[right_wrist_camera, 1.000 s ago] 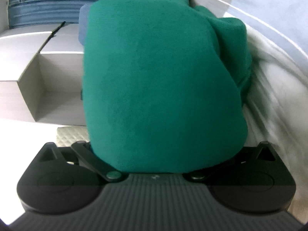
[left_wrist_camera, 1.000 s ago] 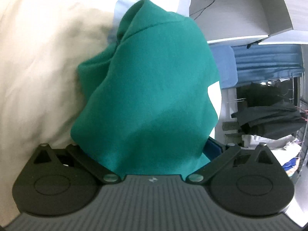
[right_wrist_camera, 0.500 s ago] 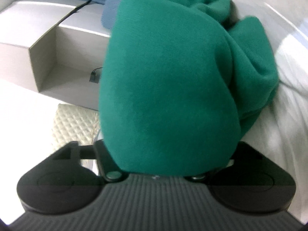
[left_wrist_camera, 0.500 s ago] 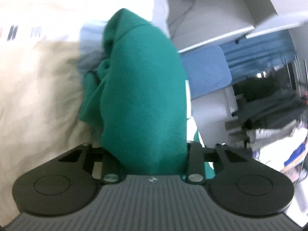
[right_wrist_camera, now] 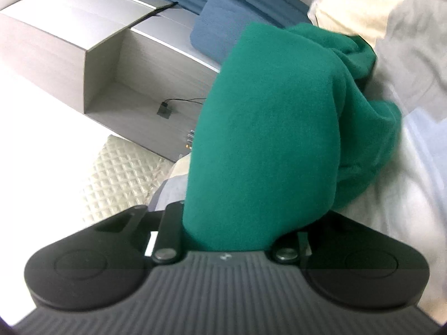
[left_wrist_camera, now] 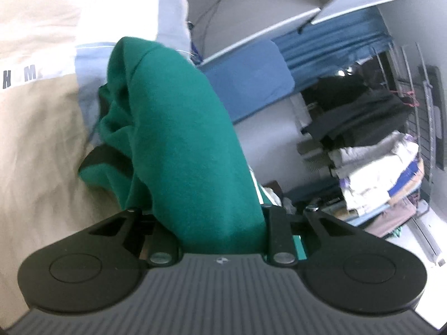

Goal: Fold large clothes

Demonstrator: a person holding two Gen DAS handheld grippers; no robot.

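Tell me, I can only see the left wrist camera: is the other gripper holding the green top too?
Observer: Yes. The right gripper is clamped on the green top. Its jaws have just been closing with the cloth between them.
Operator: What's beside it over there?
Observer: A white quilted pad lies to the left of the gripper in the right wrist view, below a grey open shelf.
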